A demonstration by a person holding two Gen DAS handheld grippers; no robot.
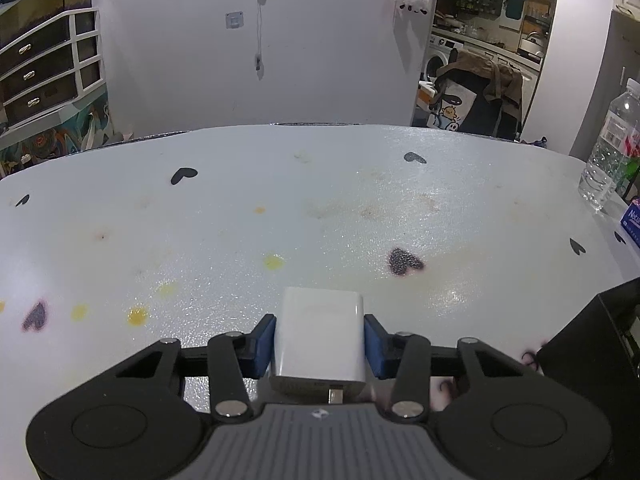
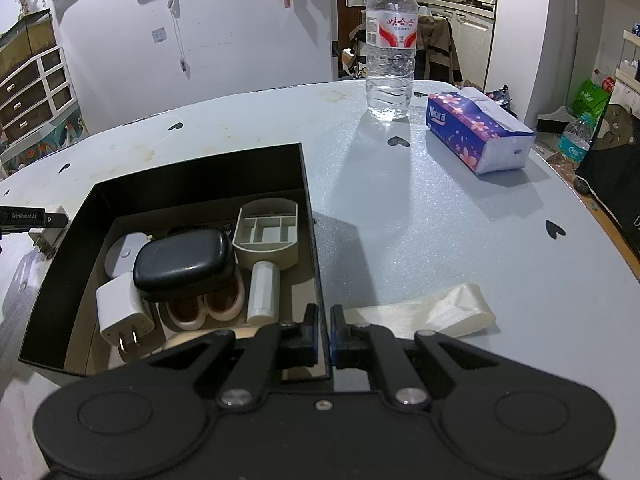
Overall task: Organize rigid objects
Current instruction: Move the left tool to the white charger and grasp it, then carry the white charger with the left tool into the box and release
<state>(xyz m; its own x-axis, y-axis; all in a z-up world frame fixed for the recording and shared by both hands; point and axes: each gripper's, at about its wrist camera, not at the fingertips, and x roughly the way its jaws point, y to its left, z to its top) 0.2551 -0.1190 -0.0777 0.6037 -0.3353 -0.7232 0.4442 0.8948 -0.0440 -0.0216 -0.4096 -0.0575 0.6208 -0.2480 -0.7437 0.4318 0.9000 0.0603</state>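
Nearest to me, my left gripper point(image 1: 319, 344) has its blue pads point(image 1: 265, 344) pressed on both sides of a white, square-bodied plastic plug-in charger point(image 1: 320, 332), so the jaws stand only as wide as that block. It sits just outside the left wall of the open black cardboard box point(image 2: 192, 168), at about nine o'clock from it. The grip looks shallow and the casing smooth, so I judge it could twist or slide out as I lift it over the wall, and its metal prongs could catch the rim.

My right gripper point(image 2: 325, 332) is fully closed on nothing I can see, parked at the box's near right corner, six o'clock. If I nudge it, the box shifts under the incoming charger.

The box is already crowded: a second white charger point(image 2: 120, 312), a dark oval case point(image 2: 184, 264), a white cylinder point(image 2: 264, 292). A careless drop may land on top and tip out.

Farther off, at one o'clock, a clear water bottle point(image 2: 390, 56) could topple if I swing wide.
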